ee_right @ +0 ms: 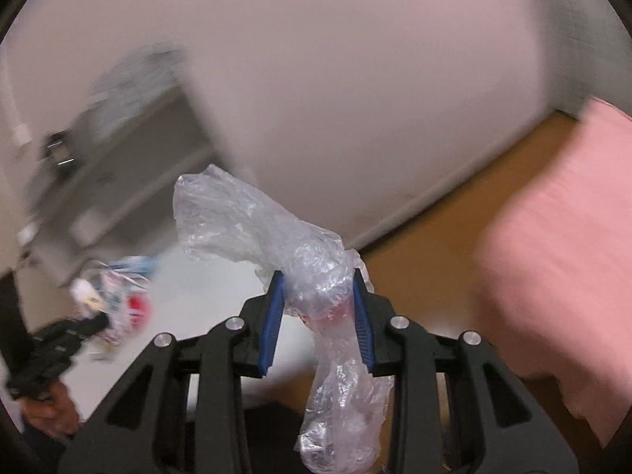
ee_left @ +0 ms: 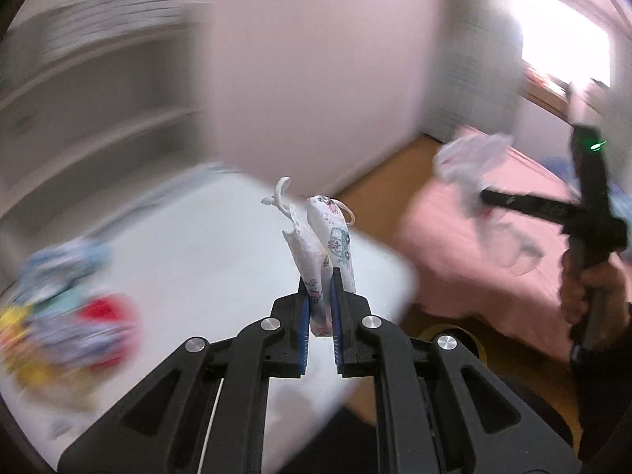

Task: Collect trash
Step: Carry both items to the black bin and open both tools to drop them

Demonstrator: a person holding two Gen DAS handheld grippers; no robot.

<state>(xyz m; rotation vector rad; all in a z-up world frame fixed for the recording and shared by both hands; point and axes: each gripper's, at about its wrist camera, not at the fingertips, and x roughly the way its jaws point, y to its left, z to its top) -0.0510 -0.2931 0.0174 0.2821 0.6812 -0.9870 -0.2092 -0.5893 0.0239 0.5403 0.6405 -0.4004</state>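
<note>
My left gripper (ee_left: 320,276) is shut on a folded white face mask (ee_left: 331,233) with cartoon prints; the mask's ear loops stick up past the fingertips. It hangs over the near corner of a white table (ee_left: 197,237). My right gripper (ee_right: 318,280) is shut on a crumpled clear plastic bag (ee_right: 245,213), which spills out above and below the blue pads. In the left wrist view the right gripper (ee_left: 486,197) shows at the right, over the pink bed, with the plastic bag (ee_left: 470,158) at its tip. A blurred pile of colourful trash (ee_left: 71,304) lies on the table's left side.
A pink bed (ee_right: 553,256) stands to the right, with a strip of wooden floor (ee_right: 434,237) between it and the table. A grey shelf unit (ee_left: 98,98) and a white wall are behind the table. A yellowish ring (ee_left: 454,331) lies on the floor near the bed.
</note>
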